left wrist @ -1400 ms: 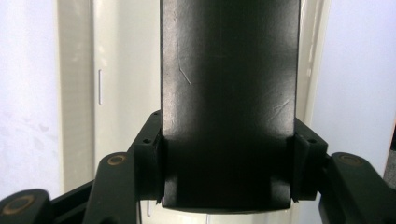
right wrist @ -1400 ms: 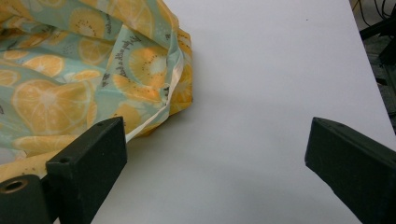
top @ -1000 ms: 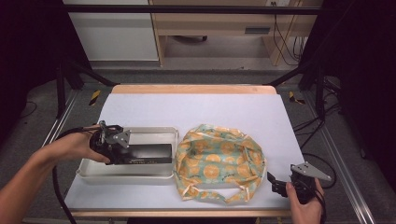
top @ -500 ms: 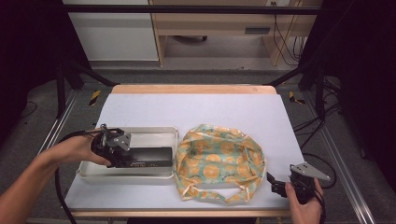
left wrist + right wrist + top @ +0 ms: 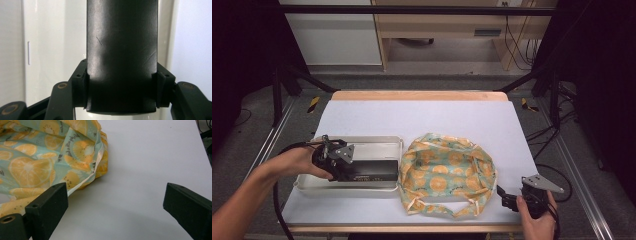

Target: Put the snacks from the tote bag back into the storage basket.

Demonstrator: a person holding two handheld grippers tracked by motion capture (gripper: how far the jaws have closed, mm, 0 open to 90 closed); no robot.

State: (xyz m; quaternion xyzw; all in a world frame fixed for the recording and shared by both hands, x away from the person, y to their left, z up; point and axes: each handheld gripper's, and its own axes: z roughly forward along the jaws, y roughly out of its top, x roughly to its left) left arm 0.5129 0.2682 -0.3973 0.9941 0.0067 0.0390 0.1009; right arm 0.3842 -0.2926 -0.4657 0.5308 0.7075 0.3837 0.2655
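Note:
A long black box (image 5: 374, 171) lies in a shallow white tray (image 5: 377, 144) at the front left of the table. My left gripper (image 5: 351, 171) is shut on the box's left end. In the left gripper view both pads press the sides of the box (image 5: 122, 50). To the right of the tray lies a crumpled cloth bag (image 5: 447, 172) printed with orange slices. My right gripper (image 5: 506, 198) rests at the bag's front right corner. Its jaws stand wide open (image 5: 115, 197) over bare table. The bag's edge (image 5: 82, 157) lies just beyond the left jaw.
The table (image 5: 437, 115) has a pale blue-white top with a wooden rim. Its far half is bare. Black frame posts stand at both sides, and cables lie on the floor to the right. The bag's strap (image 5: 462, 209) lies near the front edge.
My left gripper has edged slightly to the right with the black box in its grip. The right gripper has kept still.

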